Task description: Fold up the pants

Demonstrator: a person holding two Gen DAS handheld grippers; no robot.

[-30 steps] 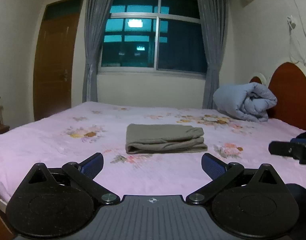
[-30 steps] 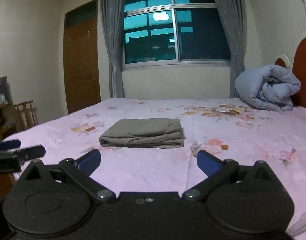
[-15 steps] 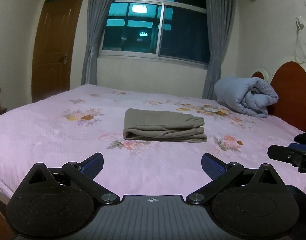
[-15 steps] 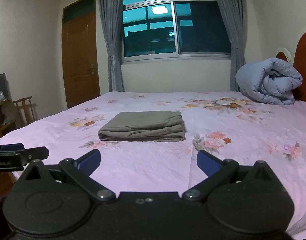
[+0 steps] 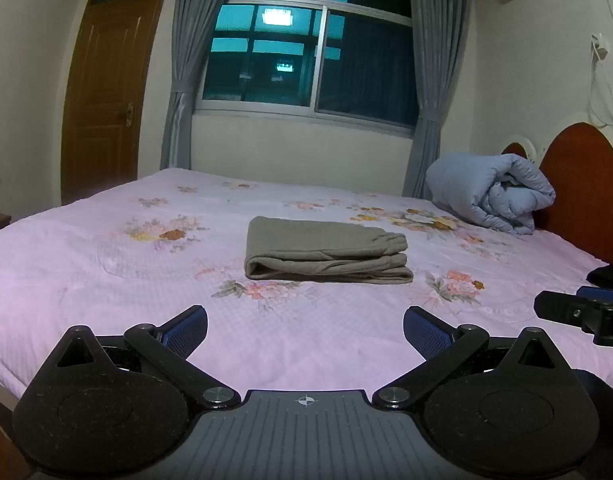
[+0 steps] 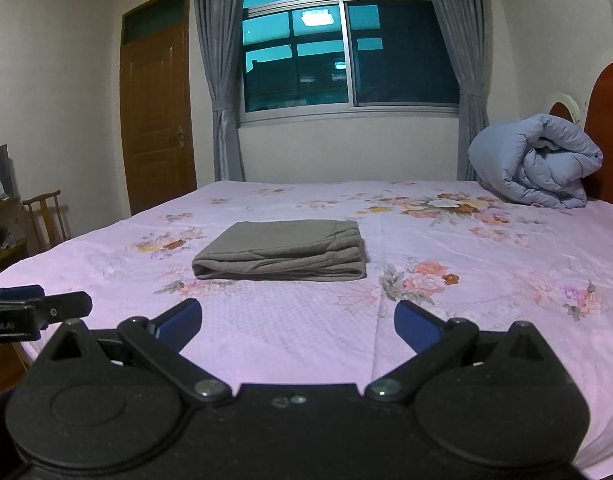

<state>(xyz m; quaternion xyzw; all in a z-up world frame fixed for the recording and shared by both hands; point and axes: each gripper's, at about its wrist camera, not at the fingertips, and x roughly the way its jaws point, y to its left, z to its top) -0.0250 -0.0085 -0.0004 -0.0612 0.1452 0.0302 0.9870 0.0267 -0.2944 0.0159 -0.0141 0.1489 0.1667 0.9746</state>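
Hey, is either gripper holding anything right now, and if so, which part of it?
Nothing. The left gripper and right gripper are both open and empty; the folded pants lie untouched on the bed.

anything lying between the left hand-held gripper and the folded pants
Nothing: in the left wrist view only bare pink floral bedsheet lies between the open left hand-held gripper and the folded pants.

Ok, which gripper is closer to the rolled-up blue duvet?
Right. The right gripper is on the side of the duvet; the left gripper sits beside it, farther away.
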